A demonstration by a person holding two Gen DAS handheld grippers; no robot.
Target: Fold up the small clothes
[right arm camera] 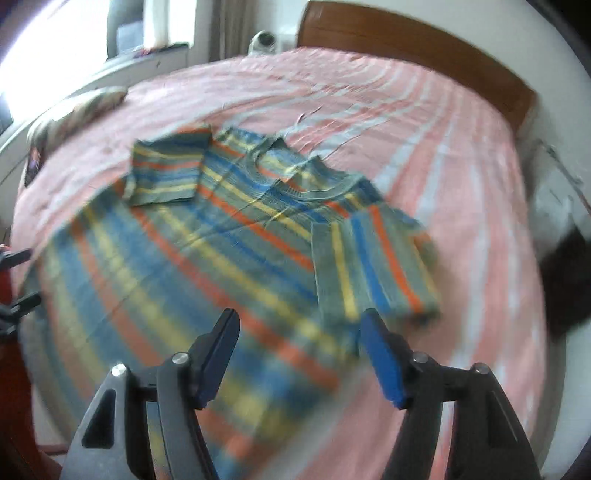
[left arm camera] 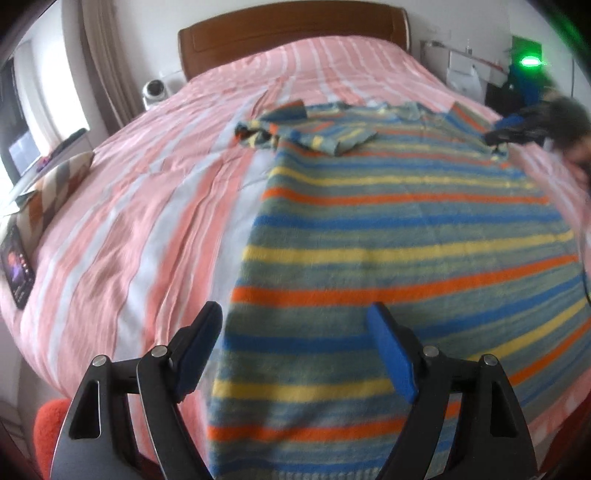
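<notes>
- On the far left edge of the bed (left arm camera: pixel 122 236), a phone (left arm camera: pixel 16 266) lies screen-up, with a patterned pillow (left arm camera: pixel 61 184) just beyond it.
- Pink and white stripes run the length of the bedspread up to the wooden headboard (left arm camera: pixel 295 33); a small white device (left arm camera: pixel 154 90) stands beside the headboard's left corner.
- Toward the middle and right of the bed, the striped shirt (left arm camera: pixel 388 236) lies spread flat, with bands of blue, yellow, orange and grey-green.
- Its long axis runs with the bed: hem at the near edge, neckline (right arm camera: pixel 291 184) pointing toward the headboard.
- Its left sleeve (left arm camera: pixel 317 134) is folded in over the chest; in the right wrist view the right sleeve (right arm camera: pixel 373 266) is also turned in, its stripes running across those of the body.
- The left gripper (left arm camera: pixel 295 350) hovers above the near left hem; its fingers (left arm camera: pixel 391 354) are spread wide, holding nothing.
- The right gripper (right arm camera: pixel 299 354) hovers over the shirt's lower right side, just short of the folded right sleeve, fingers (right arm camera: pixel 382 365) likewise wide apart with nothing held.
- At the right edge of the left wrist view, the right gripper shows blurred near the shirt's right shoulder, below a green light (left arm camera: pixel 530 61).
</notes>
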